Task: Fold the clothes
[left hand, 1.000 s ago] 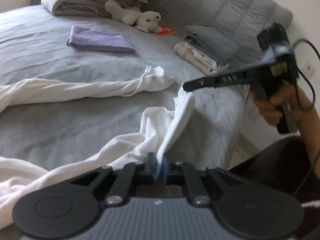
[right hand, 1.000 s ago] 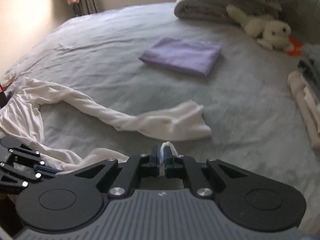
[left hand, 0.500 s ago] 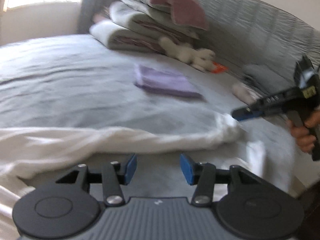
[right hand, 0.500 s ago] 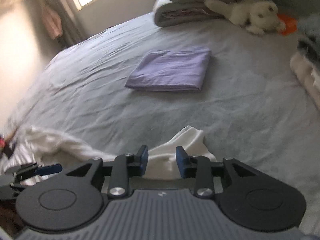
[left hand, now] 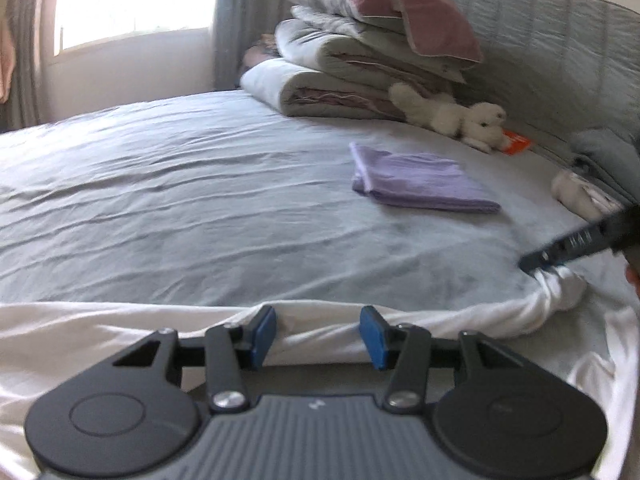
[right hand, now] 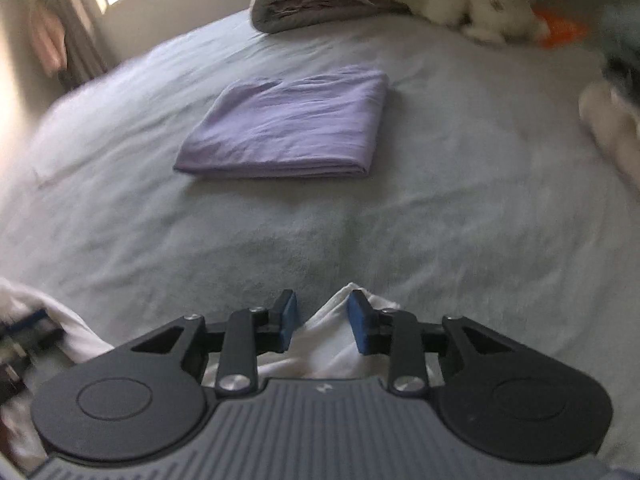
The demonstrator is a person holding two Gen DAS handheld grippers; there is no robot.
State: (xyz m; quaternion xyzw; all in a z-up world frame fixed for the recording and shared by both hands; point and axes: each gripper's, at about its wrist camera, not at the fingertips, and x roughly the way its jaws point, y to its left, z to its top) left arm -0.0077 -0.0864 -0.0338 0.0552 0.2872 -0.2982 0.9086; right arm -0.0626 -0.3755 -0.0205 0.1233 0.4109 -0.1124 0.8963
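Note:
A long white garment (left hand: pixel 120 332) lies loosely twisted along the near edge of the grey bed (left hand: pixel 200 200). My left gripper (left hand: pixel 319 336) hovers just over its middle, open, with nothing pinched between the blue pads. At the right of the left wrist view my right gripper (left hand: pixel 536 266) points down at the garment's knotted end (left hand: pixel 560 292). In the right wrist view the right gripper (right hand: pixel 324 326) straddles a peak of white cloth (right hand: pixel 320 348). Its jaws are closing, and a gap still shows beside the left pad.
A folded purple cloth (right hand: pixel 288 128) lies mid-bed. Stacked quilts and a pillow (left hand: pixel 360 68), a white stuffed toy (left hand: pixel 452 120) and folded piles (left hand: pixel 580 196) line the padded headboard. A person's hand shows at the right edge (left hand: pixel 632 280).
Both grippers have let go of the white garment and opened; it dropped onto the bed. The left view swung toward the window, and the right gripper sank onto the garment's end, its jaws narrowing.

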